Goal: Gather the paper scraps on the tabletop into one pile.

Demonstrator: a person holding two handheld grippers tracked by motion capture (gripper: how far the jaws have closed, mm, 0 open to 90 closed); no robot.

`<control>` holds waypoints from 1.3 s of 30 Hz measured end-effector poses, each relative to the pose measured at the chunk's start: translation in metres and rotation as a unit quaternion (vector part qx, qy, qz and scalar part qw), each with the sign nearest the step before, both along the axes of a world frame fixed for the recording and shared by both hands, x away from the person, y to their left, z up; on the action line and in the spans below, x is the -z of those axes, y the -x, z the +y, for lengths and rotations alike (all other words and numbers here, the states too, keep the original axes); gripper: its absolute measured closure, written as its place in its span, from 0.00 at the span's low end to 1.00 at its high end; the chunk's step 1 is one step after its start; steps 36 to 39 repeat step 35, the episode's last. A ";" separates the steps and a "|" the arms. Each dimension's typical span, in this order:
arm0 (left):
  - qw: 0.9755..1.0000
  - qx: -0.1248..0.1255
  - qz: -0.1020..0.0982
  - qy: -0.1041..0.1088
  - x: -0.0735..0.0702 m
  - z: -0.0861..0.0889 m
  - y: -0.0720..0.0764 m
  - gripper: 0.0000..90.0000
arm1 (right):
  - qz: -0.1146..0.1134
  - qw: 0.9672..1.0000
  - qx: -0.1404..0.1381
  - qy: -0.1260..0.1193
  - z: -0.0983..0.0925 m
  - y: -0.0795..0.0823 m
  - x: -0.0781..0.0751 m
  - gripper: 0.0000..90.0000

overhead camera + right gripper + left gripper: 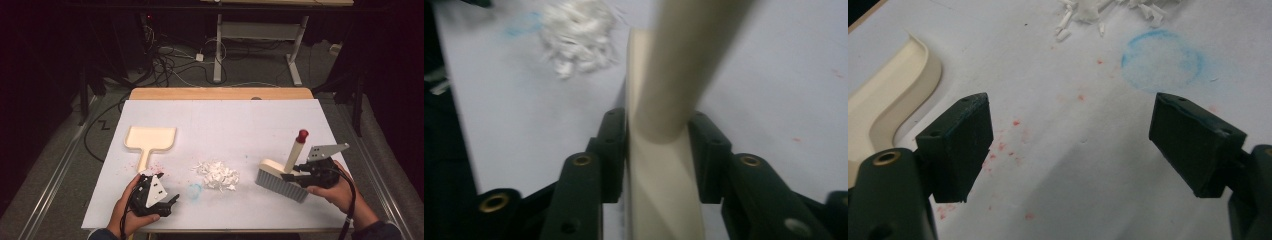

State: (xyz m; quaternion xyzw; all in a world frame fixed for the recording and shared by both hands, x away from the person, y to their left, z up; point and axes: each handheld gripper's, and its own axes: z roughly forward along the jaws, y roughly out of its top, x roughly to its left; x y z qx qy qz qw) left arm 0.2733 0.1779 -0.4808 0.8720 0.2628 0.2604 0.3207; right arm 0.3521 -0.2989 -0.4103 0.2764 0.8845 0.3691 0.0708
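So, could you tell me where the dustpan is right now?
In the high view the dustpan lies on the table's left side, beyond the left gripper and left of the paper scraps.

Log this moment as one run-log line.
right gripper: jaws around cream hand brush handle, grip unclear | left gripper: open, nothing held | white paper shreds: piled mid-table | cream dustpan: untouched

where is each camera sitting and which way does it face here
High view: fixed above the person's side, looking forward and down on the white table; both hands enter from the bottom, left tongs by the dustpan, right tongs at the brush.
Left gripper view: rides the left tongs, looking down along wide-open jaws at the table.
Right gripper view: rides the right tongs, jaws on either side of the brush handle.
Shared: all three show the pile of white scraps.
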 end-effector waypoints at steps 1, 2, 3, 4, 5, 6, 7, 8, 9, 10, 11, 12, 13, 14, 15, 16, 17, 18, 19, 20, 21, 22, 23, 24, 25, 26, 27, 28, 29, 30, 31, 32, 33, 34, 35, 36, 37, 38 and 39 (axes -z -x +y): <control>1.000 0.003 0.000 -0.001 0.000 -0.002 0.000 0.19 | -0.004 1.000 0.003 0.023 0.001 -0.007 0.001 0.63; 1.000 0.005 0.000 -0.001 0.000 -0.003 0.001 0.19 | -0.001 0.999 0.014 0.040 0.001 -0.016 0.003 0.61; 1.000 0.009 -0.001 -0.004 0.000 -0.004 0.002 0.19 | 0.004 0.999 0.013 0.046 0.002 -0.021 0.005 0.60; 1.000 0.012 -0.002 -0.006 0.000 -0.005 0.002 0.19 | 0.002 0.998 0.006 0.059 0.002 -0.026 0.007 0.59; 1.000 0.014 -0.002 -0.008 0.000 -0.006 0.003 0.19 | 0.002 0.998 0.003 0.066 0.003 -0.032 0.009 0.57; 1.000 0.016 -0.001 -0.008 0.000 -0.007 0.003 0.19 | 0.005 0.998 0.003 0.069 0.004 -0.036 0.011 0.55; 1.000 0.016 0.000 -0.010 0.001 -0.007 0.003 0.19 | 0.007 0.997 0.003 0.083 0.005 -0.040 0.012 0.53; 1.000 0.017 0.001 -0.010 0.001 -0.007 0.003 0.19 | -0.003 0.994 0.006 0.105 0.007 -0.043 0.012 0.50; 1.000 0.018 0.001 -0.009 0.001 -0.006 0.003 0.19 | -0.012 0.992 0.019 0.125 0.008 -0.045 0.012 0.47; 1.000 0.018 0.001 -0.009 0.001 -0.006 0.003 0.19 | -0.029 0.988 0.038 0.145 0.010 -0.046 0.012 0.45; 1.000 0.018 0.000 -0.008 0.001 -0.005 0.003 0.19 | -0.062 0.983 0.060 0.165 0.010 -0.046 0.010 0.45; 1.000 0.018 -0.001 -0.006 0.001 -0.005 0.003 0.19 | -0.079 0.979 0.084 0.169 0.009 -0.046 0.007 0.42; 1.000 0.018 -0.002 -0.005 0.000 -0.005 0.004 0.19 | -0.093 0.978 0.097 0.160 0.007 -0.045 0.004 0.40; 1.000 0.018 -0.003 -0.006 0.000 -0.004 0.004 0.19 | -0.107 0.977 0.114 0.144 0.004 -0.044 0.001 0.39; 1.000 0.017 -0.004 -0.005 0.000 -0.004 0.004 0.19 | -0.123 0.976 0.128 0.126 0.001 -0.041 -0.002 0.38; 1.000 0.016 -0.006 -0.005 -0.001 -0.003 0.004 0.19 | -0.136 0.975 0.136 0.112 0.000 -0.037 -0.004 0.37; 1.000 0.015 -0.007 -0.003 -0.001 -0.003 0.004 0.19 | -0.152 0.973 0.143 0.101 -0.001 -0.032 -0.006 0.35; 1.000 0.015 -0.008 -0.002 -0.001 -0.002 0.005 0.19 | -0.170 0.969 0.152 0.092 -0.002 -0.026 -0.007 0.34; 1.000 0.014 -0.009 -0.003 -0.001 -0.002 0.005 0.19 | -0.185 0.967 0.158 0.075 -0.004 -0.018 -0.007 0.35; 1.000 0.014 -0.011 -0.004 -0.001 -0.002 0.006 0.19 | -0.195 0.967 0.157 0.053 -0.005 -0.010 -0.006 0.34; 1.000 0.015 -0.012 -0.006 -0.002 -0.002 0.006 0.19 | -0.208 0.965 0.156 0.038 -0.006 -0.002 -0.006 0.32; 1.000 0.015 -0.013 -0.006 -0.002 -0.001 0.007 0.19 | -0.226 0.960 0.161 0.028 -0.006 0.007 -0.005 0.32; 1.000 0.015 -0.014 -0.007 -0.002 -0.001 0.007 0.19 | -0.238 0.957 0.167 0.016 -0.006 0.016 -0.005 0.32; 1.000 0.014 -0.015 -0.007 -0.003 -0.001 0.007 0.19 | -0.239 0.957 0.167 0.002 -0.007 0.024 -0.004 0.30; 1.000 0.013 -0.016 -0.007 -0.003 -0.001 0.007 0.19 | -0.243 0.956 0.166 -0.009 -0.008 0.032 -0.002 0.29; 1.000 0.013 -0.016 -0.006 -0.003 -0.001 0.007 0.19 | -0.250 0.954 0.167 -0.014 -0.009 0.041 0.000 0.29; 1.000 0.013 -0.016 -0.006 -0.003 -0.001 0.007 0.19 | -0.254 0.952 0.170 -0.014 -0.009 0.048 0.002 0.29; 1.000 0.012 -0.016 -0.006 -0.003 -0.001 0.007 0.19 | -0.251 0.952 0.172 -0.019 -0.011 0.053 0.004 0.27; 1.000 0.012 -0.016 -0.008 -0.002 -0.002 0.006 0.19 | -0.247 0.953 0.175 -0.025 -0.012 0.059 0.007 0.27; 1.000 0.012 -0.016 -0.010 -0.002 -0.002 0.006 0.19 | -0.247 0.952 0.178 -0.023 -0.013 0.063 0.009 0.27; 1.000 0.013 -0.016 -0.009 -0.003 -0.002 0.006 0.19 | -0.246 0.953 0.178 -0.015 -0.014 0.066 0.012 0.27; 1.000 0.013 -0.017 -0.011 -0.003 -0.002 0.006 0.19 | -0.247 0.952 0.178 -0.012 -0.014 0.069 0.014 0.26; 1.000 0.013 -0.018 -0.014 -0.003 -0.003 0.006 0.19 | -0.248 0.952 0.178 -0.012 -0.015 0.072 0.016 0.26; 1.000 0.012 -0.018 -0.015 -0.003 -0.003 0.006 0.19 | -0.250 0.952 0.177 -0.007 -0.015 0.074 0.018 0.26; 1.000 0.011 -0.018 -0.013 -0.003 -0.003 0.005 0.19 | -0.249 0.953 0.173 -0.002 -0.014 0.074 0.019 0.26; 1.000 0.011 -0.018 -0.013 -0.003 -0.003 0.005 0.19 | -0.249 0.953 0.173 -0.002 -0.014 0.074 0.019 0.26; 1.000 0.011 -0.018 -0.013 -0.003 -0.003 0.005 0.19 | -0.249 0.953 0.173 -0.002 -0.014 0.074 0.019 0.26; 1.000 0.011 -0.018 -0.013 -0.003 -0.003 0.005 0.19 | -0.249 0.953 0.173 -0.002 -0.014 0.074 0.019 0.26; 1.000 0.011 -0.018 -0.013 -0.003 -0.003 0.005 0.19 | -0.249 0.953 0.173 -0.002 -0.014 0.074 0.019 0.26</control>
